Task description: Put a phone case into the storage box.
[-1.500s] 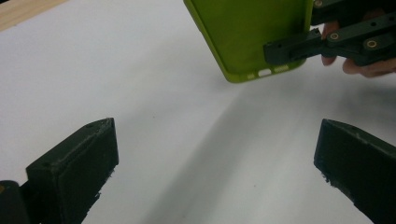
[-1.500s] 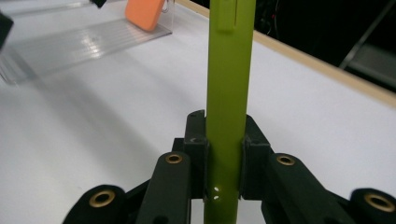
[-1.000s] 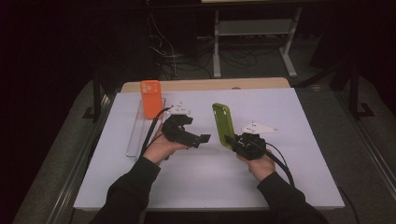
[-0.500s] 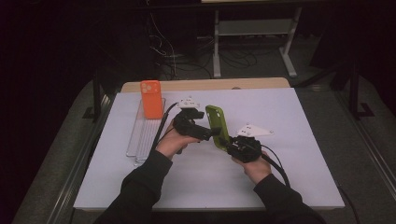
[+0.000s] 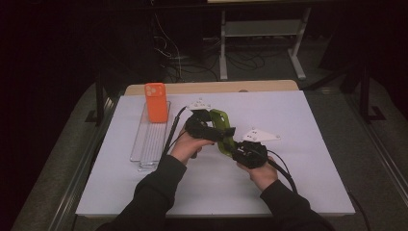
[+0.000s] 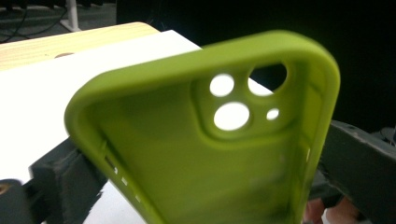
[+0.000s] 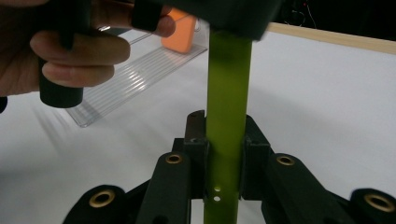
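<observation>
We noted the orange phone [image 5: 155, 101] propped in the clear tray [image 5: 149, 144] at left. The left gripper [image 5: 226, 132] had come across from near the tray to the green case [image 5: 221, 122]; its fingers [image 6: 70, 179] flanked the case's edges, contact uncertain. The right gripper [image 7: 224, 149] pinched the case's lower end, held above the surface [image 5: 312, 144], suggesting a handover.

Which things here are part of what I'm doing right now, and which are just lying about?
In the job:
- soft green silicone phone case, clamped edge-on in the right gripper
- left gripper, jaws either side of the case's camera end

Lying about:
- orange phone case
- clear ribbed plastic tray
- white table sheet
</observation>
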